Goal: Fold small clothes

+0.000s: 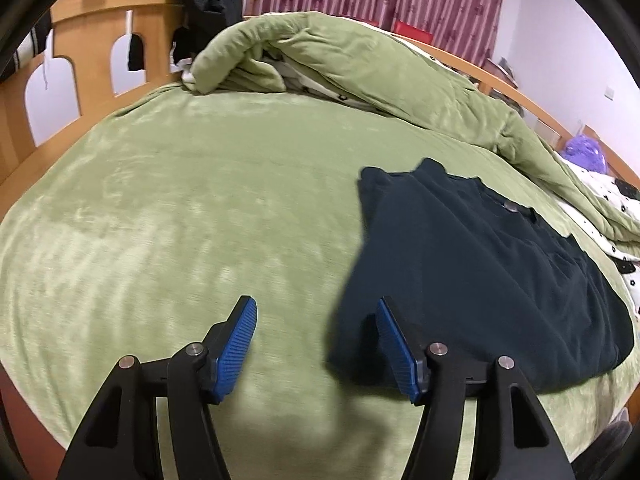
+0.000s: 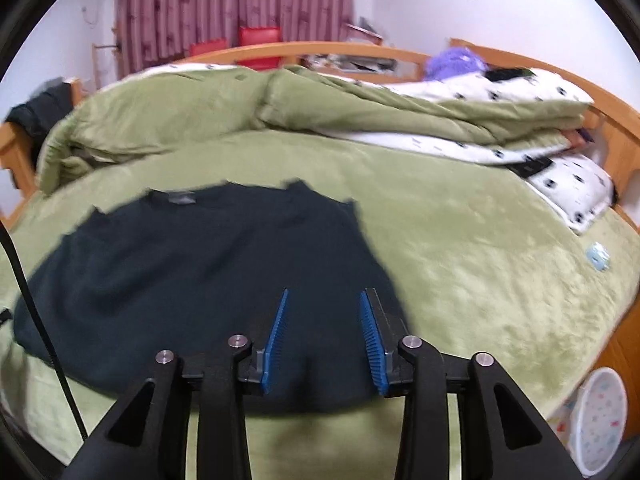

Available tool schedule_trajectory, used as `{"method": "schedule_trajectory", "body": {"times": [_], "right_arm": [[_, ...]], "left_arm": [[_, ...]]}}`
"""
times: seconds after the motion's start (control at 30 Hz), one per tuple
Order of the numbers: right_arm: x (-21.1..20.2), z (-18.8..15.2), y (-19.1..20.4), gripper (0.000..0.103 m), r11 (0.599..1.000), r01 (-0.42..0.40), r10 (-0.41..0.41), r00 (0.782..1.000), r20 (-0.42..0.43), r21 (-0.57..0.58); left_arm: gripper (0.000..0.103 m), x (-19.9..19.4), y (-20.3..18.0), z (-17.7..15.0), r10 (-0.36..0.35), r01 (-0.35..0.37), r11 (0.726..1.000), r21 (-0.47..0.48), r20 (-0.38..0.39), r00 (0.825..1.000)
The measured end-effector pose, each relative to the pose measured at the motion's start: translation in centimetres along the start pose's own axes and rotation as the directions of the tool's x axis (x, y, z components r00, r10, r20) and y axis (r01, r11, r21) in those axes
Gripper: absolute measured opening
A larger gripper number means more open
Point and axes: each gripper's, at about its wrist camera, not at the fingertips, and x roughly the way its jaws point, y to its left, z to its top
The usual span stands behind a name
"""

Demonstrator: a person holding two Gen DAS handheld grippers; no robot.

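We see a wooden-framed bed (image 1: 24,152) under a green plush blanket (image 1: 180,220), striped maroon curtains (image 2: 240,4) behind. The dark navy knit top (image 2: 192,272) lies flat near the bed's front edge, its hem blurred. Left claw (image 1: 318,346) hangs open beside it; right claw (image 2: 324,340) hangs open over its hem, gripping nothing.

A dark navy, nearly black, unpatterned garment (image 2: 192,272) is seen on a plain moss-green plush bedspread (image 1: 180,240). The heaped quilt (image 1: 360,76) is coloured the same green on one face and white with small black motifs on the other (their shape cannot be made out). Blue ribbed pads (image 1: 236,348) are carried on black gripper fingers. The curtains (image 2: 240,8) are striped in dusty pink and maroon.
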Motion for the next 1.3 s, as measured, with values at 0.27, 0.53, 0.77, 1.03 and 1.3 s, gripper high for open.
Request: {"method": "schedule_trajectory", "body": {"times": [0.27,0.53,0.77,1.03,1.3], "right_arm": [[1.7,0.3,13.7,0.044,0.961,-0.214,0.205,0.976,-0.066,-0.173],[2.8,-3.3,24.6,0.055,0.888,-0.351,0.314,0.935,-0.167,-0.298],[3.2,-6.2,28.6,0.06,0.853,-0.391,0.334,0.918,-0.215,-0.345],[2.2,-7.7,31.7,0.075,0.805,-0.412,0.373,0.911,-0.177,-0.427],[2.3,-10.0,35.3,0.079,0.728,-0.454,0.402,0.89,-0.216,-0.514]], "left_arm": [[0.061,0.3,3.2,0.8,0.035,-0.035,0.999,-0.025,0.005,0.999],[0.062,1.4,4.2,2.0,0.115,-0.116,0.992,0.041,0.013,0.993],[0.063,2.5,5.1,2.2,0.098,-0.098,0.995,0.022,0.017,0.995],[0.063,3.7,6.2,1.7,0.01,-0.011,1.0,-0.025,-0.042,0.999],[0.063,4.5,7.4,1.3,-0.009,0.003,0.997,-0.075,-0.068,0.998]]}}
